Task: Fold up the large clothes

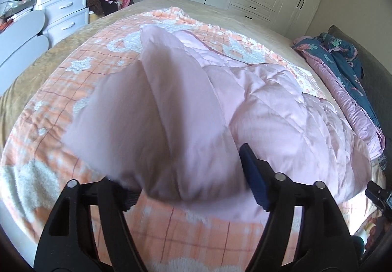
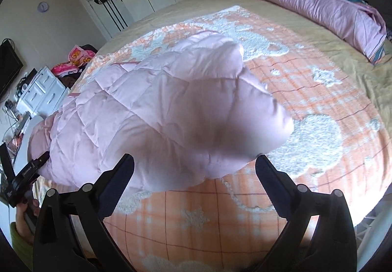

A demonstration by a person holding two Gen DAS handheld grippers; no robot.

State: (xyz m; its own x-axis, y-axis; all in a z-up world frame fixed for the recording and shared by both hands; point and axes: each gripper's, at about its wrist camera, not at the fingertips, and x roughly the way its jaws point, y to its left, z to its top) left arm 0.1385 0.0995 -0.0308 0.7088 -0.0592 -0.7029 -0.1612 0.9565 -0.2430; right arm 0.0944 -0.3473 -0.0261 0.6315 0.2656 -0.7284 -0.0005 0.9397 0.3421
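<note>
Left wrist view: left hand-held gripper [image 1: 188, 188] clamps the pink quilted jacket [image 1: 281, 125], lifted over the checked blanket [image 1: 49, 100]; right hand-held gripper [image 2: 194, 169] likewise grips it, floral duvet [image 2: 318, 2] at 1 o'clock.

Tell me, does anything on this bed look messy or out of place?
The pink quilted garment is bunched in a puffy heap on the orange checked blanket, not flat. Both grippers, left and right, have its near edge between their fingers. A dark floral quilt lies rumpled along the bed's far side.
</note>
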